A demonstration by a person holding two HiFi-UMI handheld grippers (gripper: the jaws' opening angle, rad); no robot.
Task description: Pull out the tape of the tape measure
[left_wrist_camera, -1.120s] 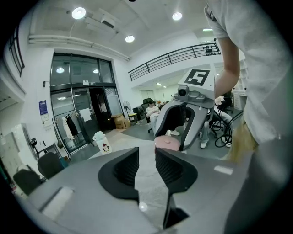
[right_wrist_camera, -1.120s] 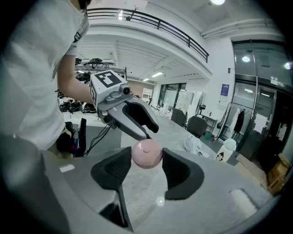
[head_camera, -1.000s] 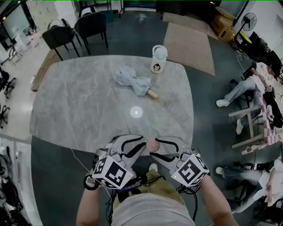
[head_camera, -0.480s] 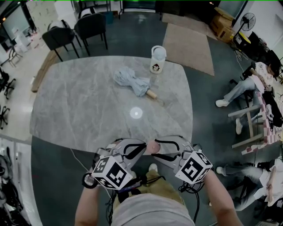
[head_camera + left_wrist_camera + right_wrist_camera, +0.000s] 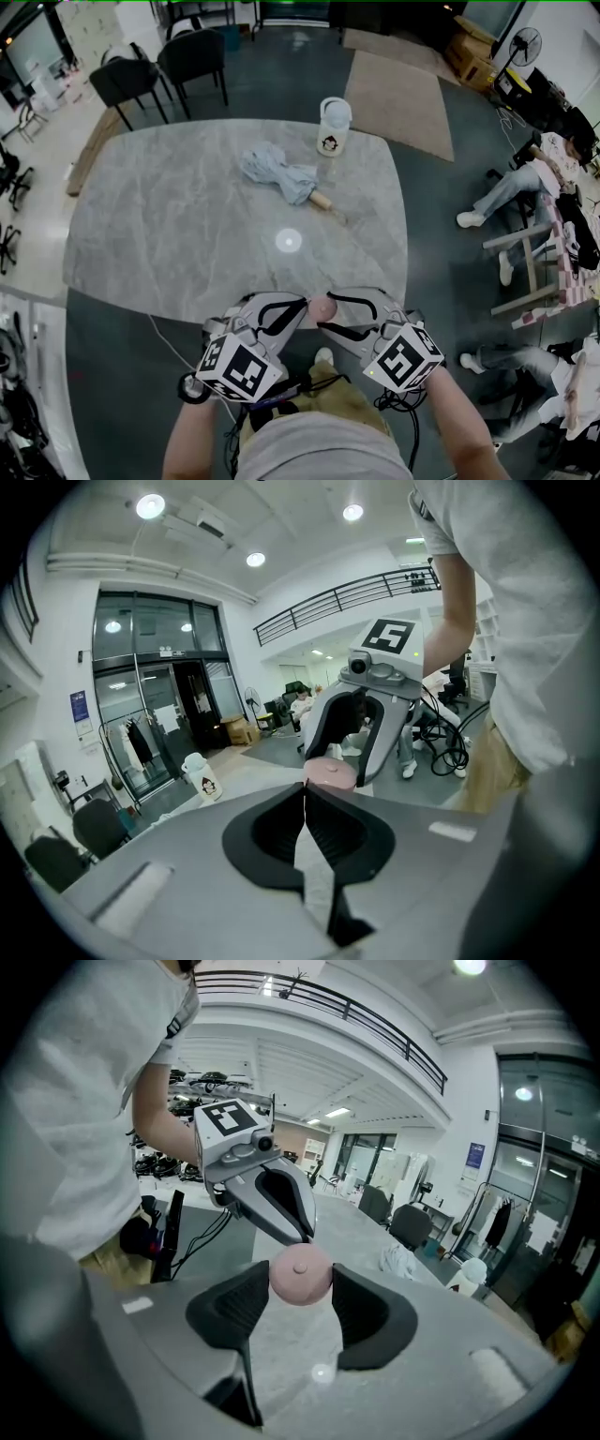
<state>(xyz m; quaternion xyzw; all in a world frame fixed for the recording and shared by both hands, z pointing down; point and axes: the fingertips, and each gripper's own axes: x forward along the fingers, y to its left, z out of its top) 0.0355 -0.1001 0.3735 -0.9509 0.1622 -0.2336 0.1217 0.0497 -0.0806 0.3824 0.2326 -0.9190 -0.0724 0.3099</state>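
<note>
Risk: left gripper (image 5: 303, 794) may be pinching beside the end tab of the small pink round tape measure (image 5: 328, 773), not on it. Tab is too small to make out, so a pull could be coming away empty.
Risk, case: smooth round case could be rolling or squirting out of the right gripper (image 5: 300, 1288) once the pull is loading it sideways.
Left jaws: sitting pinched together, tips right at the case; nothing visible between them.
Right jaws: standing wide, pads pressing on both sides of the case.
Location: tape measure is hanging in the air over the near edge of the grey marble desk (image 5: 187, 234); no tape is showing out yet.
</note>
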